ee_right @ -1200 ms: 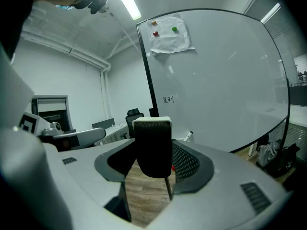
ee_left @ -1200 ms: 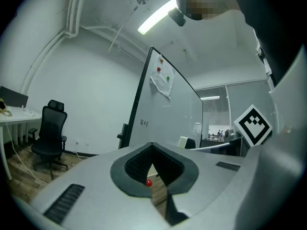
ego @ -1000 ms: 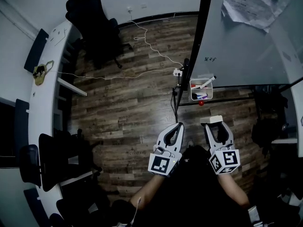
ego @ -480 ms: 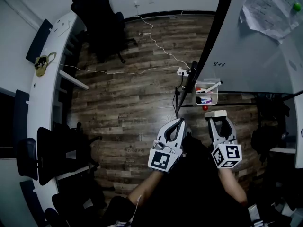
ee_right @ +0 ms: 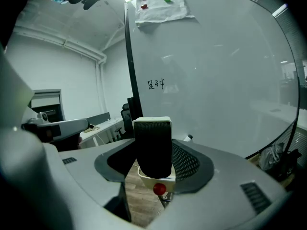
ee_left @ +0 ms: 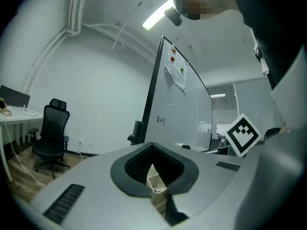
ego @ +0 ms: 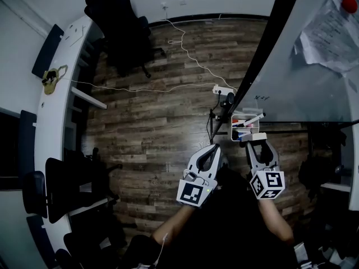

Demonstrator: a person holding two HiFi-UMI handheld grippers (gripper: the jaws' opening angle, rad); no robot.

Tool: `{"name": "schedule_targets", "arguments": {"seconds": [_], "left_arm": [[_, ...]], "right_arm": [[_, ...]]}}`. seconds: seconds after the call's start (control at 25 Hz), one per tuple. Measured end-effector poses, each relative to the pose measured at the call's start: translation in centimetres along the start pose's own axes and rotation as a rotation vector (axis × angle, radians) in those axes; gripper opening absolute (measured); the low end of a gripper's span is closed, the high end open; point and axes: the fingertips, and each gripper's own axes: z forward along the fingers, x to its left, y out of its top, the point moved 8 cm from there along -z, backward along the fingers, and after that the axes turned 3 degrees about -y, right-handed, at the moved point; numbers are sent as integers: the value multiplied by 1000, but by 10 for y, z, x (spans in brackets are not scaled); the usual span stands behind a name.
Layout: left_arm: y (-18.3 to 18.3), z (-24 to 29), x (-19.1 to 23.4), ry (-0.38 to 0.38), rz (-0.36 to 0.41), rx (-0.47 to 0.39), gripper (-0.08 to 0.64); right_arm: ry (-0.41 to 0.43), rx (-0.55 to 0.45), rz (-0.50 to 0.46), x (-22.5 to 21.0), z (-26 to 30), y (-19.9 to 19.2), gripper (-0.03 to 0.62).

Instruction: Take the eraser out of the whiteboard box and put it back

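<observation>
Setting: office room with a whiteboard (ego: 291, 77) on a dark-framed stand, seen from steeply above.
Right gripper (ego: 257, 144): clenched on the eraser (ee_right: 152, 145), which stands upright between the jaws with its dark felt face toward the gripper's camera and its pale back on top.
Eraser's place: out of the whiteboard box (ego: 233, 131), held just above and in front of its near rim.
Box: white, open-topped, fixed at the whiteboard's lower edge. It holds markers (ego: 252, 118), and a small red round piece (ee_right: 159, 189) sits on its front.
Left gripper (ego: 211, 149): jaws closed tip to tip with nothing between them, held beside the right one and off to the side of the box.
Step in hand: the take-out half looks done, and putting the eraser back is what remains.
Next move: likely a short carry forward over the opening, then a lowering into a free spot beside the markers before the jaws part. The box looks crowded, so the eraser could catch on a marker or on the rim.
Board: mostly bare, with a little writing low down, and a sheaf of papers (ego: 331, 35) pinned up by a red magnet (ego: 349, 3).
Floor (ego: 157, 111): dark wood planks, crossed by a white cable (ego: 168, 86).
Farther out: a black office chair (ego: 120, 21) and a long curved white desk (ego: 50, 116) along the wall.
</observation>
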Motion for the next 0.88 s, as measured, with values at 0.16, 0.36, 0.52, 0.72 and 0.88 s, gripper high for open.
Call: {"name": "schedule_targets", "arguments": {"seconds": [0.16,0.36,0.52,0.72,0.88], "left_arm": [[-2,14,8,5,-20,15,6],[-7,29,12,-2,-30,42,6],[-11,33,16,2,-45,58,6],[-13,37,20,7,-50,65,6],[-14,38,23,15,-56,70,6]], "right_arm": [[12,37,3,-3,15,-4,238],[17,83,2,-10,30,-10,238],[21,124,-6,-12,38,-17,238],[19,122,-13,-12,47,-17,238],[18,138,-20,-12,51,-20,238]]}}
